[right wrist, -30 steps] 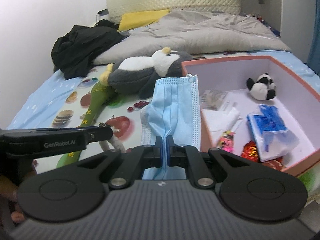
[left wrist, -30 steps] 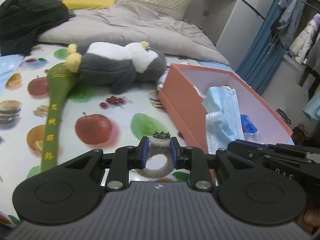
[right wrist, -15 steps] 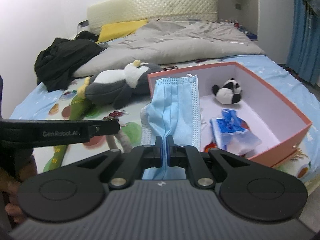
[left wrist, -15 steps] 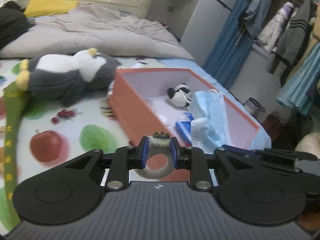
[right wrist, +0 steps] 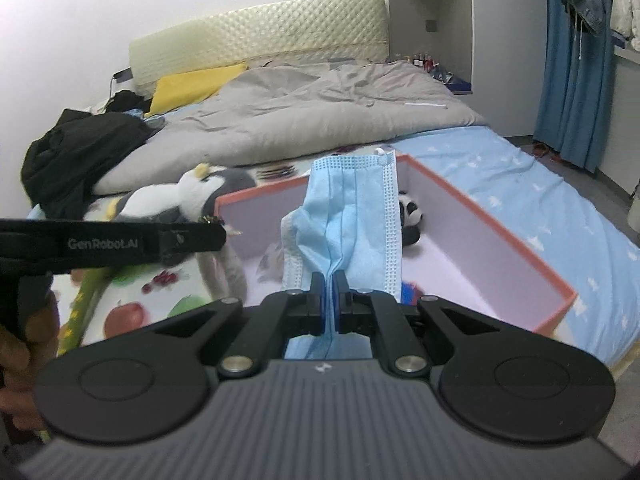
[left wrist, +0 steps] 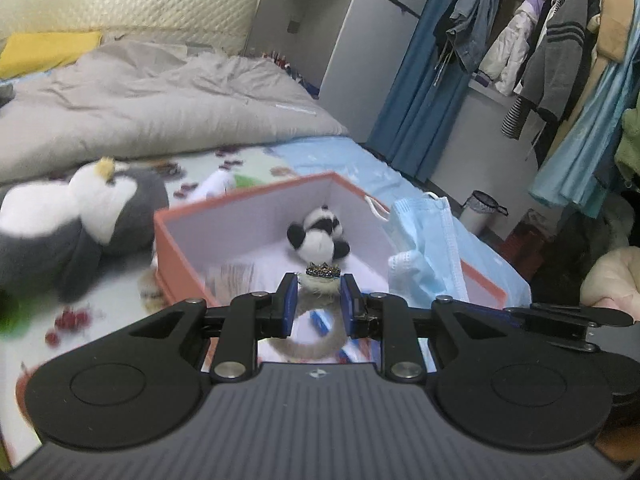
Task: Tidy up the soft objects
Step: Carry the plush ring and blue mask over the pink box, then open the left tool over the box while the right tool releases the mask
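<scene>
My left gripper (left wrist: 318, 289) is shut on a furry beige hair tie (left wrist: 320, 346) with a small dark crown charm on top, held above the near end of the orange box (left wrist: 176, 240). Over the same box (right wrist: 520, 236), my right gripper (right wrist: 329, 280) is shut on a light blue face mask (right wrist: 352, 216) that stands up from the fingers. The mask (left wrist: 428, 248) also shows at the right of the left wrist view. A small panda plush (left wrist: 318, 236) lies inside the box. The left gripper's side (right wrist: 120, 242) crosses the left of the right wrist view.
A large grey and white penguin plush (left wrist: 72, 224) lies on the fruit-print sheet left of the box. A grey duvet (right wrist: 312, 120), a yellow pillow (right wrist: 196, 84) and black clothes (right wrist: 76, 152) are farther back. Clothes hang on a rack (left wrist: 552, 40) at the right.
Both grippers have swung right and risen with their loads, from beside the box to over it. The penguin plush has slid to the left of both views.
</scene>
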### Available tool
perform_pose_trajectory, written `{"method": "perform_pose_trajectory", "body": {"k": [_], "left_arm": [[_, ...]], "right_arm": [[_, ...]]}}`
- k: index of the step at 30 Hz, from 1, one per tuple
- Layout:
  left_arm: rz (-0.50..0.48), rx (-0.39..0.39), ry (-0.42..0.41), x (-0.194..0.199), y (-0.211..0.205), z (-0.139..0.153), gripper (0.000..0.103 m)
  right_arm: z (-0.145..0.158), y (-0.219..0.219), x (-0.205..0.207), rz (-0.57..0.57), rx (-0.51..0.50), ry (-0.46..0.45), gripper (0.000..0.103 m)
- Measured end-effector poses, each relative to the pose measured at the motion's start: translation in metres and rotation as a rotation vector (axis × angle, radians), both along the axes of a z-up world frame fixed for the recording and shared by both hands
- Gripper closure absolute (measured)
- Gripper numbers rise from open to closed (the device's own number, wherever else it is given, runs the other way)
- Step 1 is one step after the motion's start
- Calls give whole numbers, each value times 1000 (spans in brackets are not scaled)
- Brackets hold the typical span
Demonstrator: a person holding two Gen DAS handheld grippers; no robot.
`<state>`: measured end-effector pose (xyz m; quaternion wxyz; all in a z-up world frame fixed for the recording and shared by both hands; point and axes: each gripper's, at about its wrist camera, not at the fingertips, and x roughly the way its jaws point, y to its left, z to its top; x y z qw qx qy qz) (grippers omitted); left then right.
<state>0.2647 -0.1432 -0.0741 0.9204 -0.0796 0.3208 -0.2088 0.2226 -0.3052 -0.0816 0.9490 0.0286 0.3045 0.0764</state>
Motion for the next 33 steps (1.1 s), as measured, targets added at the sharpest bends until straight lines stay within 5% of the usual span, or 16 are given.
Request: {"method": "perform_pose_trajectory", "body": {"k": [5,14,20,29,31,33], "left_arm": [[25,36,15,52,-6,-1,76],[52,66,195,141,-9,-30,76],[32,81,331,174,-9,-56,76],[19,111,352,180,-15,-61,75],[24,123,363,180,-17,-59,67],[23,132,358,180,-17,-56,43]], "right_arm": [[-5,-7,42,-1,-19,33,95],[-35,-17,122,4,18,182,95],[-55,-29,157,-15,56,290,95],[-60,-30,163,-21,27,302,91],[-61,-31,165,-24,44,312,80],[-59,-31,165,-29,38,309,56]]}}
